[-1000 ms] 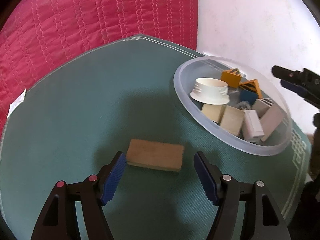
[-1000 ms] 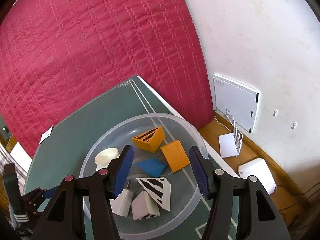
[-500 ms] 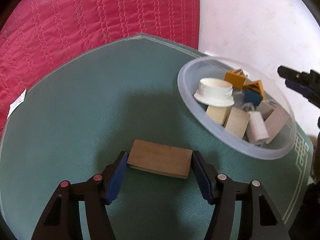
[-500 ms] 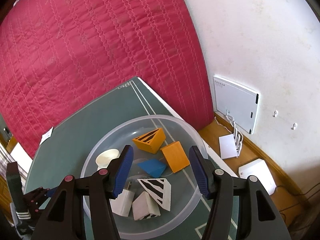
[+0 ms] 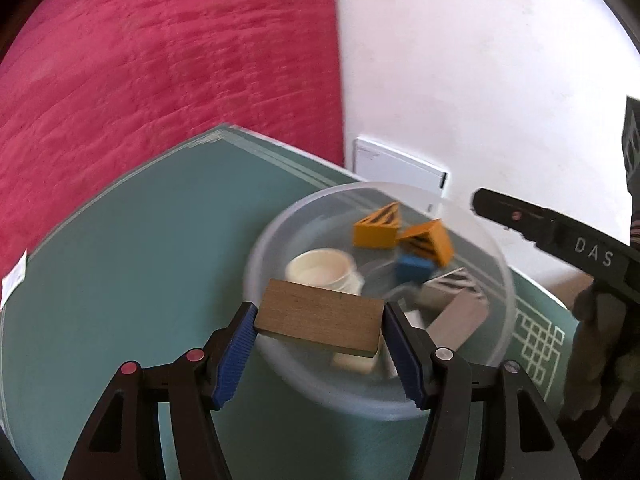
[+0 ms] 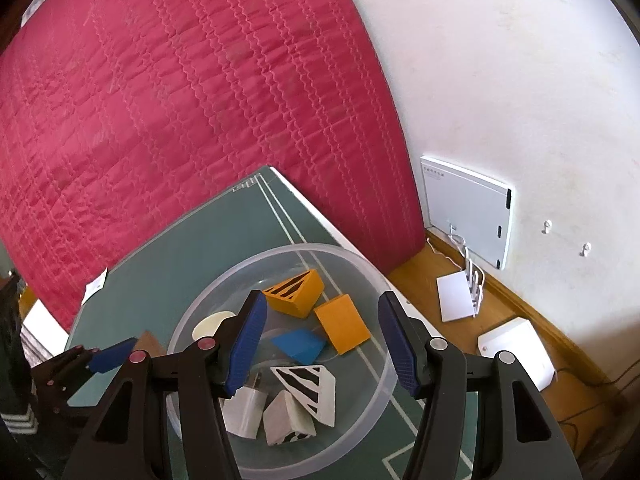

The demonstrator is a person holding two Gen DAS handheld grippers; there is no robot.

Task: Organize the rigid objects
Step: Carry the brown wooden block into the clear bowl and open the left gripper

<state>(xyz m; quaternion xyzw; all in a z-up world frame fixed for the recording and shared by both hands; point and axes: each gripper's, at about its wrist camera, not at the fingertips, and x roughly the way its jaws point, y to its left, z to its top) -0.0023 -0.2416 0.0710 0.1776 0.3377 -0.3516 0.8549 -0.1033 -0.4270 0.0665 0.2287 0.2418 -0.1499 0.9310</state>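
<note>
My left gripper (image 5: 318, 332) is shut on a flat brown wooden block (image 5: 320, 320) by its two short ends. It holds the block level in the air over the near rim of the clear plastic bowl (image 5: 256, 248). In the bowl lie two orange wedges (image 5: 378, 228), a blue block (image 5: 414, 268), a cream cap (image 5: 322, 270) and pale blocks. My right gripper (image 6: 322, 320) hangs open above the bowl (image 6: 376, 276) with nothing between its fingers. In the right wrist view the wooden block (image 6: 150, 344) shows at the left, beside a blue finger (image 6: 112, 356) of the left gripper.
The bowl stands on a green mat (image 5: 140, 260) covering a small table. A red quilted mattress (image 6: 180, 100) leans behind it, next to a white wall. A white panel (image 6: 466, 208) and white boxes (image 6: 516, 348) sit on the wooden floor at the right.
My left gripper shut on the wooden block, lifted it off the mat and carried it towards the bowl. The right gripper has kept still.
</note>
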